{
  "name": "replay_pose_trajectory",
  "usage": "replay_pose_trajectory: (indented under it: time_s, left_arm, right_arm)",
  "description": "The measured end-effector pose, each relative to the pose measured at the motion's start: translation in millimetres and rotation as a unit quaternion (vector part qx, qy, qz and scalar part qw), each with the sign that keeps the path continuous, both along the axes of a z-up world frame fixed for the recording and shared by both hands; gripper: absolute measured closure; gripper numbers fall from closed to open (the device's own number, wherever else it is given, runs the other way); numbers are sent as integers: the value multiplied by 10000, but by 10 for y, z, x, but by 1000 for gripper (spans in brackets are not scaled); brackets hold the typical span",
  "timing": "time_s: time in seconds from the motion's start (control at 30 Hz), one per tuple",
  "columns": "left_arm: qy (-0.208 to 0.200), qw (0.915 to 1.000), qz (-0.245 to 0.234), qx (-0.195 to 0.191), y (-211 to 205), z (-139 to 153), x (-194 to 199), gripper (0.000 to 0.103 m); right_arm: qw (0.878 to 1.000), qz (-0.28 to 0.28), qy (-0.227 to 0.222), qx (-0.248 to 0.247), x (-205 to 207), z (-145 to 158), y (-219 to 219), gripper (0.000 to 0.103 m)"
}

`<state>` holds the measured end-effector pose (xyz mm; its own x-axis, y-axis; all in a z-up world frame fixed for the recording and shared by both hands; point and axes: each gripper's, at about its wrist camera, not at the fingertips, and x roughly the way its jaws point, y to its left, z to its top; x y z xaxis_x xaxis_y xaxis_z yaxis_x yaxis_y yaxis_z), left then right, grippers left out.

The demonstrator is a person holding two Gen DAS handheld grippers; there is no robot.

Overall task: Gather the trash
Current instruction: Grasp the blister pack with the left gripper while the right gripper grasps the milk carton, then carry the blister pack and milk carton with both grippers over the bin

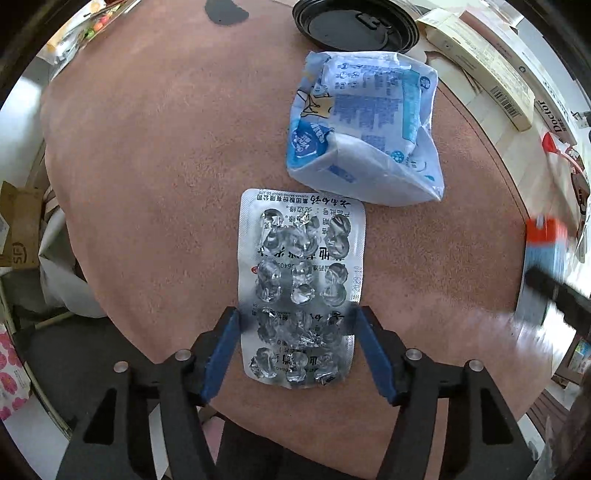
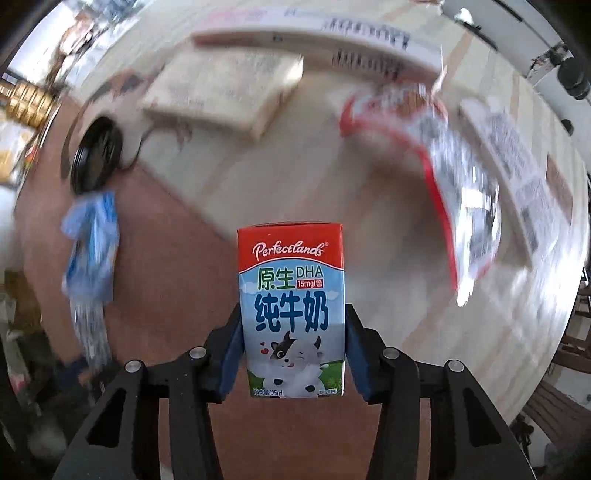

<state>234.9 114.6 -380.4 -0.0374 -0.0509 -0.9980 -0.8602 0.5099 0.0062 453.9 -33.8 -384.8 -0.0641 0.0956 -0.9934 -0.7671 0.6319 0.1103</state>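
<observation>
An empty silver blister pack (image 1: 301, 280) lies flat on the brown mat (image 1: 155, 155). My left gripper (image 1: 295, 314) is around its near part, a blue finger at each long edge, shut on it. A crumpled blue and white wrapper (image 1: 364, 129) lies just beyond it. My right gripper (image 2: 293, 321) is shut on a small red and blue milk carton (image 2: 291, 306) and holds it upright above the table. The carton also shows blurred at the right edge of the left wrist view (image 1: 545, 254). The wrapper shows blurred in the right wrist view (image 2: 92, 243).
A black lid (image 1: 354, 22) lies at the mat's far edge. Long white boxes (image 1: 484, 66) lie to the right. In the right wrist view, a beige block (image 2: 225, 92) and a red and white packet (image 2: 436, 155) lie on the pale wooden table (image 2: 332, 177).
</observation>
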Motion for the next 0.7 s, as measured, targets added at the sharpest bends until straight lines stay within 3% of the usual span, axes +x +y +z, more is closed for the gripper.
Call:
replay_pose_trajectory:
  time_s: [0.23, 0.33, 0.5, 0.7]
  left_arm:
    - [1, 9999, -154, 76, -172, 163, 155, 42]
    - [-91, 9996, -252, 110, -232, 295, 161, 42]
    - [-346, 9988, -299, 183, -297, 492, 38, 42]
    - [-780, 9961, -264, 315, -284, 766, -303, 42]
  right_arm:
    - [9998, 2, -30, -221, -125, -68, -230, 50]
    - [9996, 34, -102, -253, -80, -104, -23, 51]
    - [9999, 9, -128, -91, -62, 17, 42, 51]
    - [9997, -6, -127, 211, -317, 297, -40, 51]
